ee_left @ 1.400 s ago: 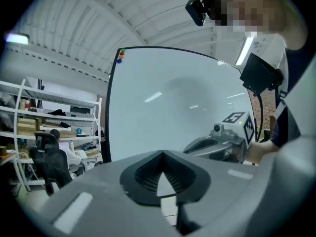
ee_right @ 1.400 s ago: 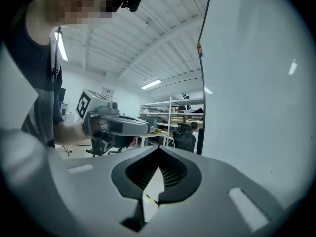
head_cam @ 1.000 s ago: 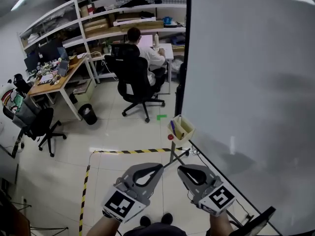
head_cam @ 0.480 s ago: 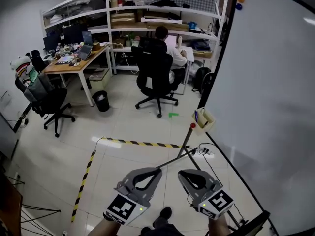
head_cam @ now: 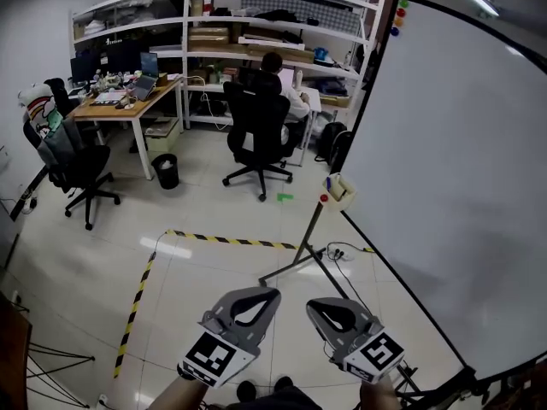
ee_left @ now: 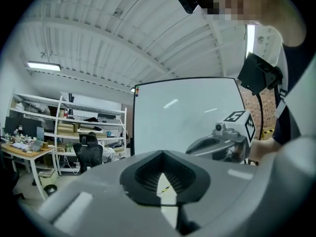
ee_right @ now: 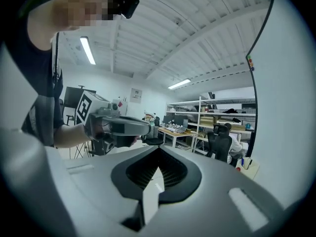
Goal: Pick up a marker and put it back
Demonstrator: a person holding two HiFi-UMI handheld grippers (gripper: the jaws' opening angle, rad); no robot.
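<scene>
The left gripper (head_cam: 267, 294) and right gripper (head_cam: 318, 306), each with its jaws pressed together on nothing, are carried side by side above the tiled floor (head_cam: 197, 272). Over the past second the pair has crossed the room without opening. The beige holder (head_cam: 340, 191) at the near edge of the whiteboard (head_cam: 444, 186) now sits smaller and higher in the head view than it did, well apart from both grippers. That suggests no reach is under way, and a pick would still need an approach and opened jaws. The marker (ee_right: 242, 162) stands in that holder among others, its long axis close to upright and leaning slightly, upper end above the rim; which end is the cap is too small to tell
</scene>
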